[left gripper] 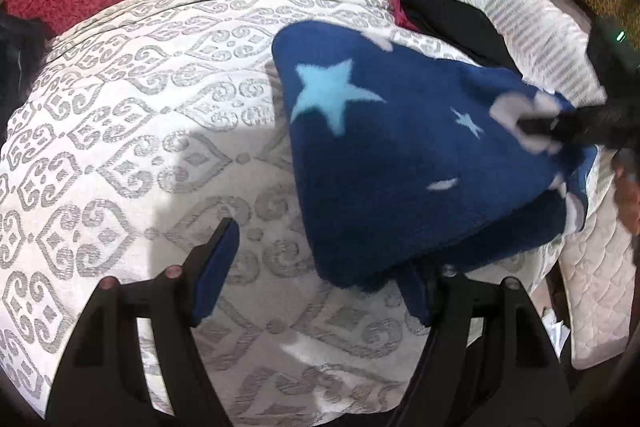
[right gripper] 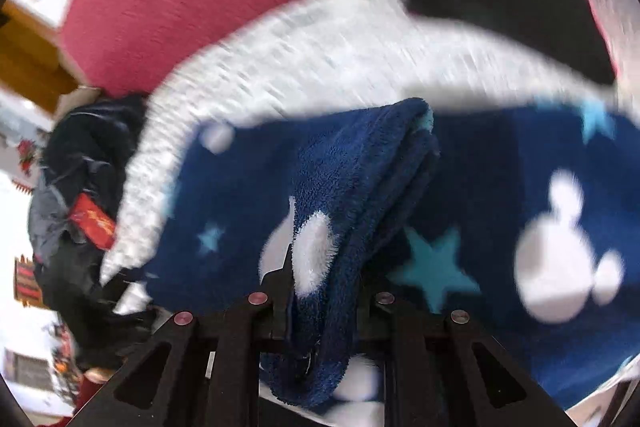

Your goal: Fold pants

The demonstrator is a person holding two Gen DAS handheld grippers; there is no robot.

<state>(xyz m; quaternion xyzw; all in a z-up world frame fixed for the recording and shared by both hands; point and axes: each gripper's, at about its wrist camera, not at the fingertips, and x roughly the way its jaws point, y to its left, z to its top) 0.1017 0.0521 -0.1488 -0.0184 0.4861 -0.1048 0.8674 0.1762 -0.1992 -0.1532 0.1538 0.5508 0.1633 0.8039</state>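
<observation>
Left tool (left gripper: 316, 267) spread wide, both fingers apart and gripping nothing, right finger tucked under the edge of the pants (left gripper: 420, 147). Right tool (right gripper: 320, 291) clamped on a bunched fold of the pants (right gripper: 360, 187), fleece pinched between both fingers; seen from the left wrist, blurred, at the pants' right edge.

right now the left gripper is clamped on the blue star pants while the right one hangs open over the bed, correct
No, it is the reverse. The right gripper is shut on the blue star pants, as the right wrist view shows. The left gripper is open over the patterned bedspread, holding nothing.
</observation>
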